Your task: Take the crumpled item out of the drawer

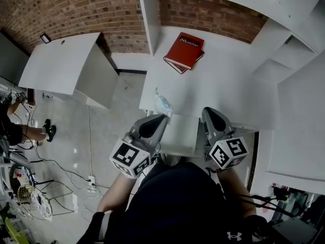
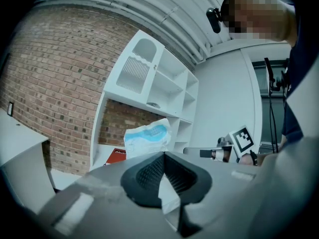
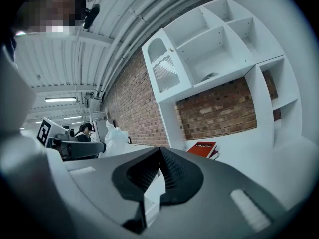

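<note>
The crumpled item (image 1: 163, 104) is a white and blue plastic packet. It sticks up from the tips of my left gripper (image 1: 162, 117), which is shut on it at the front left edge of the white desk (image 1: 223, 93). In the left gripper view the packet (image 2: 147, 138) rises just above the closed jaws of the left gripper (image 2: 163, 154). The open white drawer (image 1: 179, 135) lies below and between the two grippers. My right gripper (image 1: 209, 111) is over the drawer's right side, shut with nothing in it. The right gripper view shows its tips (image 3: 160, 149) and the packet (image 3: 115, 136) off to the left.
Two red books (image 1: 184, 51) are stacked at the back of the desk. White shelves (image 1: 292, 50) stand at the right and a white cabinet (image 1: 61, 62) at the left. Cables and a power strip (image 1: 91, 180) lie on the floor; a seated person (image 1: 20, 131) is far left.
</note>
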`<state>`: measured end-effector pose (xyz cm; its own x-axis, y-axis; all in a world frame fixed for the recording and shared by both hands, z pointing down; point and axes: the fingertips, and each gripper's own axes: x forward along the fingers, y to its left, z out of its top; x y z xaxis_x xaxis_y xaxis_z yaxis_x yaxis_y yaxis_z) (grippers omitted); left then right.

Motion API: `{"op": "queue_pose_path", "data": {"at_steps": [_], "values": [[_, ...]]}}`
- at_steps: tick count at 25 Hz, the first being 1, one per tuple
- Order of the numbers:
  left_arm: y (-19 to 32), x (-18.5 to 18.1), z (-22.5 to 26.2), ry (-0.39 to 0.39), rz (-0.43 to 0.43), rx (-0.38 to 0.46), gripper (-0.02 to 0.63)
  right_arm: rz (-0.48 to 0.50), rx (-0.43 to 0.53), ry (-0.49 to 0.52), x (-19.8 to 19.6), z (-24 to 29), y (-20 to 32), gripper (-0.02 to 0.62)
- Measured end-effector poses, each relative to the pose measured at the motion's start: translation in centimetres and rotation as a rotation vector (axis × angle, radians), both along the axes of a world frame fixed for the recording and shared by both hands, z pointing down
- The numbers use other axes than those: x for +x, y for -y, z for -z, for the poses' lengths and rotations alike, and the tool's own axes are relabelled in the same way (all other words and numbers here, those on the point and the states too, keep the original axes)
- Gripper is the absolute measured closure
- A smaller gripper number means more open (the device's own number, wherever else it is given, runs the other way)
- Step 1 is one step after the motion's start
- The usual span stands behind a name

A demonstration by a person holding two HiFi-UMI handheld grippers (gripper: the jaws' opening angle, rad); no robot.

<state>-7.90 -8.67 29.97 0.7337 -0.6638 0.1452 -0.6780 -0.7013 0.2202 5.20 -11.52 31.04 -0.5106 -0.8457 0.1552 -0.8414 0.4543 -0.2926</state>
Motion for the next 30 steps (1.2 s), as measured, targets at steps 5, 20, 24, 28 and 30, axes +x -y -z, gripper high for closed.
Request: {"op": "queue_pose_path", "data": {"at_steps": [5, 20, 24, 28, 30], "values": [[-0.4, 0.0, 1.3, -0.019, -0.013, 0.027, 0.603, -0.007, 0.022, 0.003, -0.2, 1.0, -0.2, 0.592], [-0.8, -0.6, 1.3, -0.085, -0.019, 0.003, 0.603, -0.036, 0.061, 0.000, -0.5, 1.4, -1.1, 0.592], [-0.5, -1.2, 0.5, -0.109, -0.025, -0.022, 0.603, -0.036, 0.043, -0.012, -0.8, 0.7, -0.8, 0.594], [-0.2, -1.4, -0.1, -0.122, -0.037, -0.036, 0.603, -0.041, 0.024, -0.021, -1.0, 0.2, -0.6, 0.594], [0.1, -1.5, -0.2, -0.130, -0.044, -0.041, 0.603, -0.040, 0.014, -0.025, -1.2, -0.1, -0.5, 0.594]]}}
